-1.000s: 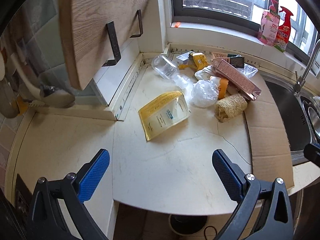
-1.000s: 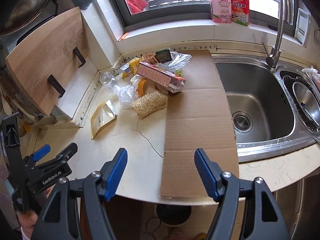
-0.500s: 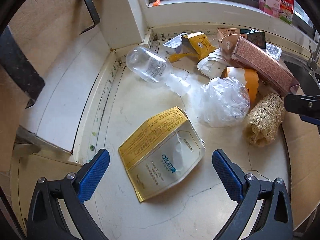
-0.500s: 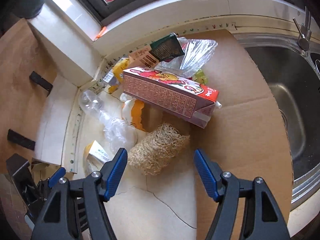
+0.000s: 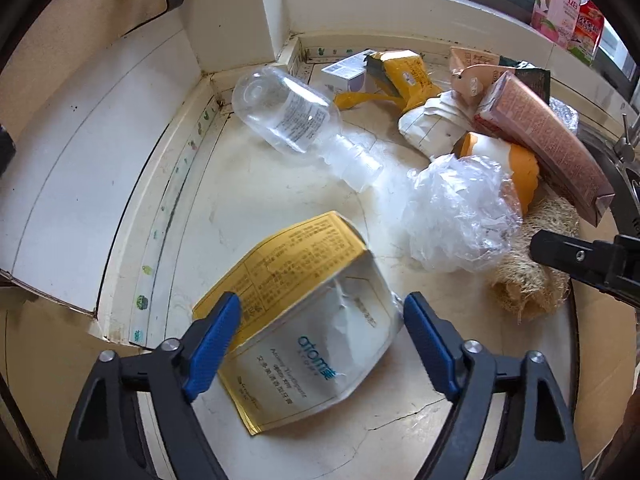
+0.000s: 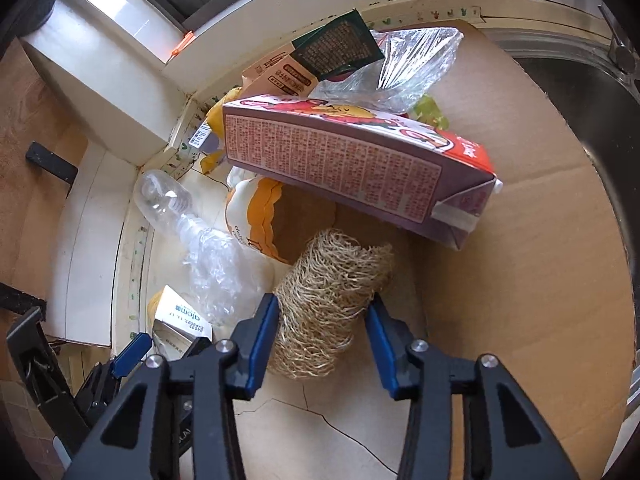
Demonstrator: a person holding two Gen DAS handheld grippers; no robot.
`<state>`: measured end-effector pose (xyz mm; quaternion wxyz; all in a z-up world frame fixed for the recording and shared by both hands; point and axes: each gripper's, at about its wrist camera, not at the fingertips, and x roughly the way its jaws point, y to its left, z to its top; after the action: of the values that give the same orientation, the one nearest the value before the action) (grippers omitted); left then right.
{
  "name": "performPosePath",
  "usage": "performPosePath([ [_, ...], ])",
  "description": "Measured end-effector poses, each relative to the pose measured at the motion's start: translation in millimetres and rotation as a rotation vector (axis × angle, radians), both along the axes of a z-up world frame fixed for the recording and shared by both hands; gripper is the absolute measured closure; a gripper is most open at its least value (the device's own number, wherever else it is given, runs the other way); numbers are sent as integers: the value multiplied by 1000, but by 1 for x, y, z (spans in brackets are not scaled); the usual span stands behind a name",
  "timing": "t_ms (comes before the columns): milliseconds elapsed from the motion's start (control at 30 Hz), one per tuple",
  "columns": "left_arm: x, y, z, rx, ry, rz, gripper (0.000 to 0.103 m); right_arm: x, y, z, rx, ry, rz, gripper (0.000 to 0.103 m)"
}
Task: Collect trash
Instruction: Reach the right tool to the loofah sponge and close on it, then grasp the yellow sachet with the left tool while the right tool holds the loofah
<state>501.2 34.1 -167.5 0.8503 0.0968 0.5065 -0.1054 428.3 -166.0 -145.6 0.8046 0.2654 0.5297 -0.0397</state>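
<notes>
Both hand-held grippers lower; loofah lengthwise between jaws.

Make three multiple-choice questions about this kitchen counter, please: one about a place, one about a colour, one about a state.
1. Where does the red juice carton lie?
A. in the sink
B. on the trash pile, above the loofah
C. on the windowsill

2. What colour are the gripper pads?
A. blue
B. green
C. white

3. How is the clear bottle?
A. upright
B. hanging
C. on its side

Answers:
1 B, it rests tilted over the pile.
2 A, blue pads show on the left gripper and the right gripper.
3 C, it lies flat on the counter.
</notes>
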Motion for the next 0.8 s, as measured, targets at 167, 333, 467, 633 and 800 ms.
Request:
performPosePath([
  [167, -15, -10, 18, 36, -80, -24, 89, -8, 4, 7, 19, -41, 20, 74],
  [333, -28, -5, 42, -46, -81, -14, 102, -27, 11, 27, 11, -92, 50, 76],
  [467, -49, -2, 61, -69, -111, -21, 103, -49, 14, 51, 12, -149, 85, 76],
  [633, -96, -2, 89, -81, -167, -40, 103, -81, 17, 79, -3, -216, 126, 76],
  [800, -124, -10, 102, -55, -208, -71, 103, -110, 17, 95, -13, -247, 159, 76],
])
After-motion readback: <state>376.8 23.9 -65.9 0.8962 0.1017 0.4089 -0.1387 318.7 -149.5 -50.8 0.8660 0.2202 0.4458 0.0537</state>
